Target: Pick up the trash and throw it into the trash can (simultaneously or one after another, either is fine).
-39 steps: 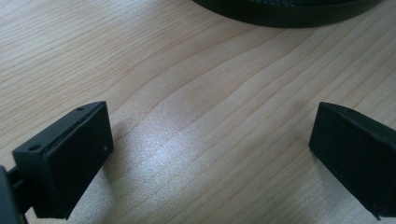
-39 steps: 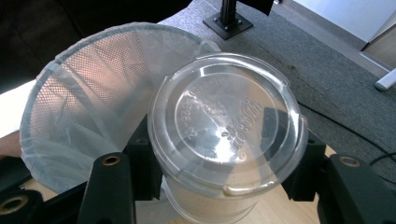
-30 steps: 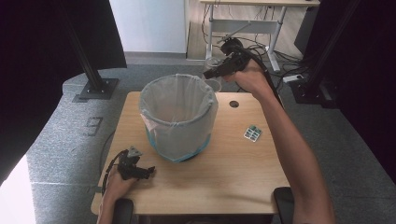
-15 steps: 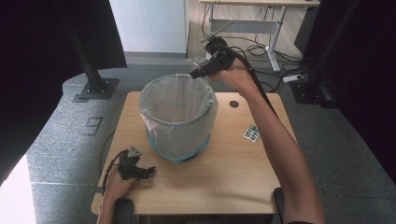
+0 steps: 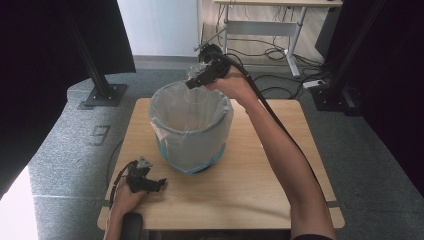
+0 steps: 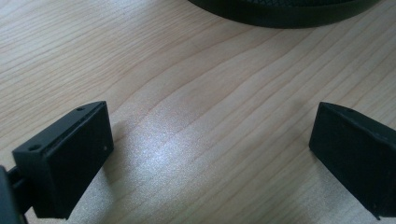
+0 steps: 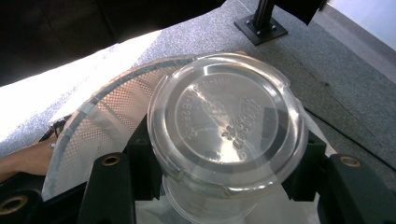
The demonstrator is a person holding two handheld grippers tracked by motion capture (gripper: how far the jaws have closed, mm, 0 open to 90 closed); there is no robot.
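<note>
While your right gripper [image 5: 192, 82] pinches the clear cup [image 7: 227, 130] over the bin [image 5: 190, 131], drop remains; left gripper [image 6: 210, 154] idles spread.

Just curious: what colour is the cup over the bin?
Clear, see-through plastic cup; the right gripper view shows it best.

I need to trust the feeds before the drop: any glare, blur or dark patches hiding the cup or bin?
Right gripper view: the clear cup is sharp, with glare on its base and a blown-out patch at left. Left gripper view: soft sheen on the table, jaws slightly blurred. High view: evenly lit bin, black surroundings.
</note>
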